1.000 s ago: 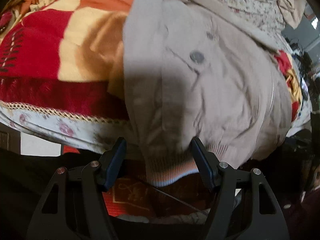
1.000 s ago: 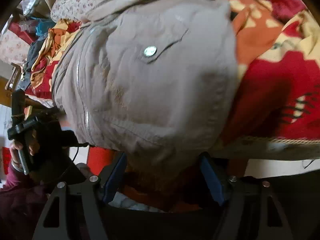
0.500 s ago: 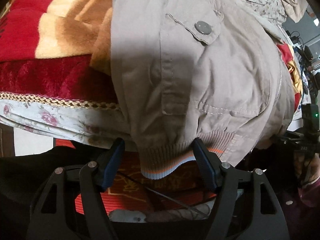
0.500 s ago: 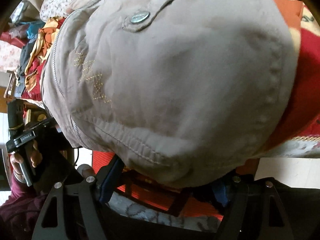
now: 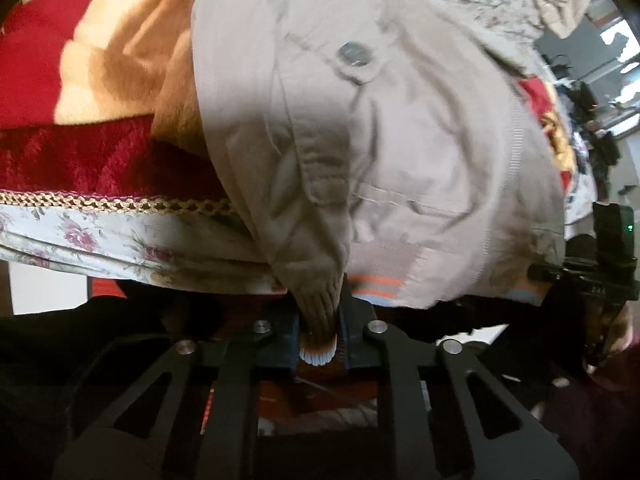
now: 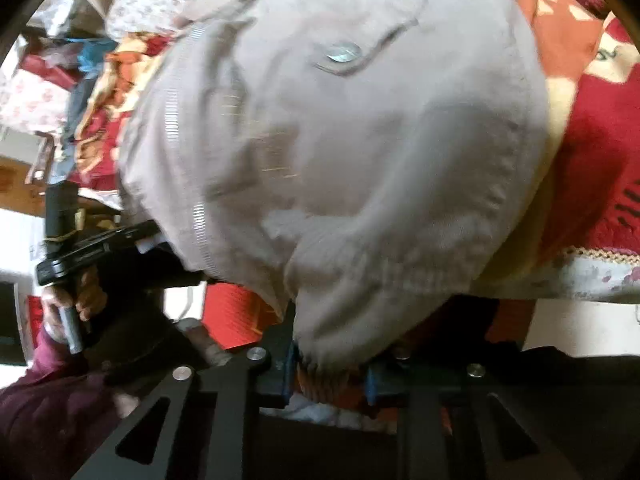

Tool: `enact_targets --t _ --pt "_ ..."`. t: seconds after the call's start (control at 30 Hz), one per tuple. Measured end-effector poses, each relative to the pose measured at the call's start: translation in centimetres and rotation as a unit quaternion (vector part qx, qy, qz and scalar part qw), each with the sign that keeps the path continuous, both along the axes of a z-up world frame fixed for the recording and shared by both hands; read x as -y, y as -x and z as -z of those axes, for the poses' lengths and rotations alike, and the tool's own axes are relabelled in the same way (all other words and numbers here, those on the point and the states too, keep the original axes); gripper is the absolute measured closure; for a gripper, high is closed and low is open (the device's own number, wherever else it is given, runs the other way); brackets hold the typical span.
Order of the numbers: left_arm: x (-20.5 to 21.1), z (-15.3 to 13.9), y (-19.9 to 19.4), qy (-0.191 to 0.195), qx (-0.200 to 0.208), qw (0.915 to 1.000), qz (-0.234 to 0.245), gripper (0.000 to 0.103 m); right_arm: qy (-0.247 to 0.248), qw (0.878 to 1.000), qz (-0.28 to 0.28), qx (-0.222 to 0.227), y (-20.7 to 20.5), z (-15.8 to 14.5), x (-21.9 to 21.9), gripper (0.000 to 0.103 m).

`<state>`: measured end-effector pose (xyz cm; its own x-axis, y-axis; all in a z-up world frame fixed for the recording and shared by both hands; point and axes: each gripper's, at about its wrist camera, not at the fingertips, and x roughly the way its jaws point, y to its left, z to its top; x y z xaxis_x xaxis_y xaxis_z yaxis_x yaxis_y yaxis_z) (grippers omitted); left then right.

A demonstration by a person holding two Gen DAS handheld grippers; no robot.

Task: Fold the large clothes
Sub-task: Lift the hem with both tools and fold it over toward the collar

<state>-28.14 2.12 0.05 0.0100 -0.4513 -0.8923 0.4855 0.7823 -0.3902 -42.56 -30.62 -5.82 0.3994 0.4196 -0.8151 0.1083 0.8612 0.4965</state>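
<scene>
A red, orange and cream blanket (image 5: 80,80) covers the bed, its braided trim running along the near edge above a floral sheet (image 5: 100,236) that hangs down the side. More floral cloth and loose clothes are piled toward the bed's far side (image 6: 92,64). A red mat (image 6: 236,312) shows on the floor below.

The beige jacket (image 5: 400,140) lies over the blanket at the bed's near edge, front up, with a snap pocket flap on each side and the zip down its middle. Its ribbed hem, striped orange and pale blue, hangs over the edge.

The left gripper (image 5: 320,336) has its fingers together, clamped on a pinched fold of the ribbed hem at the jacket's corner. The right gripper (image 6: 328,376) is closing its fingers, which already press a bunch of the hem at the other corner between the blue pads. In each view the opposite hand (image 6: 68,304) grips its tool's handle beside the jacket.
</scene>
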Motion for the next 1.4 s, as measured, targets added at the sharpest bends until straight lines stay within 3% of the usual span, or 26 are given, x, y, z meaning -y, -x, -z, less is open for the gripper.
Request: enact_targets --t 0.2,0.37,0.67,0.87,1.2,1.4 --pt "-1.4 -3.6 0.7 0.036 0.027 0.999 0.001 0.094 -0.043 0.997 -0.014 0.055 2.6 -2.9 -0.3 0.089" --pt "-2.1 -7.8 0.9 0.069 0.065 0.9955 0.002 0.094 -0.077 0.989 -0.012 0.126 3.7 -6.7 0.3 0.09" --pt "-1.7 -11.6 -1.1 0.108 0.115 0.9872 -0.022 0.094 -0.096 0.972 0.02 0.212 2.8 -10.8 2.9 0.09" --pt "-0.4 -13.9 -3.1 0.118 0.157 0.9795 -0.045 0.094 -0.101 0.96 0.049 0.256 1.9 -13.2 5.4 0.09" --pt "1.7 -16.1 -6.4 0.121 0.199 0.9698 -0.072 0.094 -0.108 0.948 0.099 0.282 -0.7 -14.9 8.4 0.09" --pt "3.8 -16.2 -7.3 0.084 0.23 0.9671 -0.068 0.094 -0.097 0.941 0.111 0.304 -2.0 -16.2 9.2 0.09"
